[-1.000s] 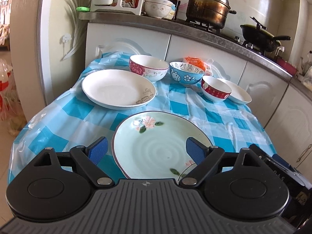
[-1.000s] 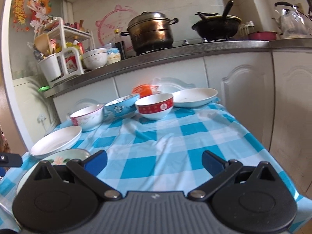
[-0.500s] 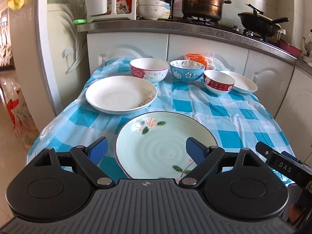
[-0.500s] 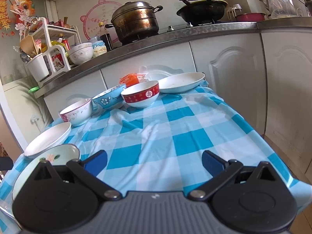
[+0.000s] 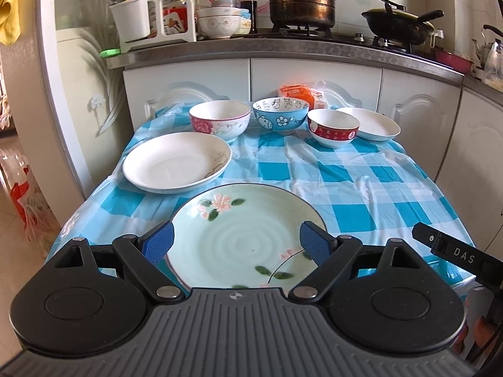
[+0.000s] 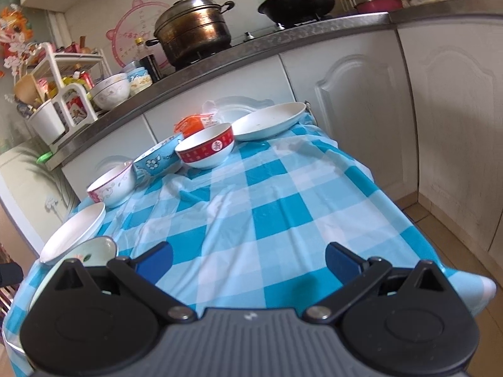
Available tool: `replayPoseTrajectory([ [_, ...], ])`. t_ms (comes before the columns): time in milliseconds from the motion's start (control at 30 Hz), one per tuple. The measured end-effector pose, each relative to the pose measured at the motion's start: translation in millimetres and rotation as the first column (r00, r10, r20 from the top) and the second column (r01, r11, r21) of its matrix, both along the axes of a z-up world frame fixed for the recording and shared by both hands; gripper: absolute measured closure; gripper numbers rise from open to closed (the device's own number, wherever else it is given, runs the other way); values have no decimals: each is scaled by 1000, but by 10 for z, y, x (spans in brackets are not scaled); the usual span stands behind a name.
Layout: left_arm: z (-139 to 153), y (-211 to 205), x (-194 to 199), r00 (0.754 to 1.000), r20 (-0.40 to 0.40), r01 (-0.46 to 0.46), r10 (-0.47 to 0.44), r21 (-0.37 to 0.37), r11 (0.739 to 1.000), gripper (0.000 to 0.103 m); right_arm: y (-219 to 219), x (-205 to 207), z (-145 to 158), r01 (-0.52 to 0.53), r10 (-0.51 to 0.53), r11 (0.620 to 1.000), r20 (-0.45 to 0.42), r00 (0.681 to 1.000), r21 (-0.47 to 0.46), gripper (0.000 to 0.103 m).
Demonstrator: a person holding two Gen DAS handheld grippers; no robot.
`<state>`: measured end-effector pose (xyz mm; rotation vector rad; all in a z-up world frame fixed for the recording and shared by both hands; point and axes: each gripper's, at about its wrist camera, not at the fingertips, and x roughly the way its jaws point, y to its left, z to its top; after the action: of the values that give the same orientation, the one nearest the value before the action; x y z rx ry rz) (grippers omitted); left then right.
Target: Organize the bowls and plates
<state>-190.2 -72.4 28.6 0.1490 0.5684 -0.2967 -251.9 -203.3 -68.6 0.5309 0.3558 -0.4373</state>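
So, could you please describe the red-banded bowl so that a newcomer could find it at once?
Look at the blue checked table below the stove counter, along its far edge. In the row there, the red-banded bowl sits between the blue cartoon bowl and a plain white plate; it is the smallest bowl.

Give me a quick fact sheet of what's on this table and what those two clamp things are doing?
Plates: green floral plate, large white plate, small white plate
Bowls: pink floral bowl, blue cartoon bowl, red-banded bowl
Surface: blue checked tablecloth
Stacking: none yet, all dishes separate
Left gripper: open, over the green plate
Right gripper: open, over bare cloth, holding nothing
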Motion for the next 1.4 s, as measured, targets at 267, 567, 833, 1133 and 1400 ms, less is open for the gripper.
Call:
replayPoseTrajectory([
  [267, -10, -220, 157, 999, -7, 31, -31, -8, 999, 0, -105, -53, -1, 33, -32, 999, 6, 999, -35, 1],
  [567, -37, -614, 465, 990, -28, 136, -137, -30, 990, 0, -321, -96, -11, 113, -112, 989, 13, 994, -95, 1],
  [833, 74, -955, 913, 969, -37, 242, -244, -52, 969, 0, -665, 127, 123, 178, -173, 974, 47, 984, -140, 1],
  [1133, 318, -1296, 1602, 944, -54, 310, -326, -189, 932, 0, -1276, 702, 294, 206, -210, 978, 135, 968, 45, 1],
  [1400, 552, -1773, 2291, 936, -64, 320, -347, -261, 911, 0, -1687, 1216, 250, 116, -177, 959, 227, 958, 260, 1],
])
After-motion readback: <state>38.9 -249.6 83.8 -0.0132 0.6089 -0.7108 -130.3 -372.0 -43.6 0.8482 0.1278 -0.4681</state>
